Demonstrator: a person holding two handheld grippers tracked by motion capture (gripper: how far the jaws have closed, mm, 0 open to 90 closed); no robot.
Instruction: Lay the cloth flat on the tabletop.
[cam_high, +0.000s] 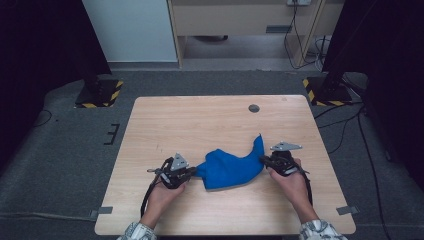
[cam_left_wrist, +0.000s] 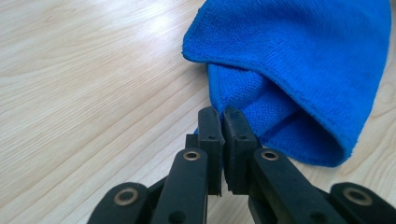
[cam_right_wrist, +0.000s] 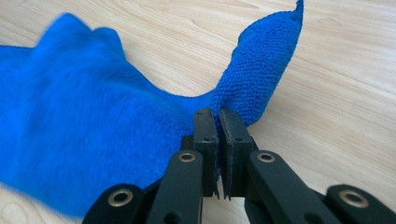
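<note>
1. High view: blue cloth (cam_high: 231, 169) lies crumpled on the wooden table (cam_high: 210, 120), near my edge, between my two tongs; its long axis runs left to right, from one tong to the other.
2. My left tongs (cam_high: 192, 171) are at the cloth's left end; in left gripper view the jaws are together, pinching the cloth's edge (cam_left_wrist: 243, 100) betw. the pads, as far as I can judge; the rest of cloth (cam_left_wrist: 299, 60) spreads away in front and to the right.
3. My right tongs (cam_high: 263, 160) are at the right end; in right gripper view the jaws are clamped on a fold of the cloth (cam_right_wrist: 219, 105); one corner (cam_right_wrist: 271, 51) stands up past the tips.
4. Relation that matters, I think: each hand has one end, both equally near, cloth slack in the middle; next move prob. is to pull the hands apart along this axis, or lift, to spread it.
5. Containers: I see none on the table; a small dark round spot (cam_high: 254, 108) at far side, well apart from the cloth.
</note>
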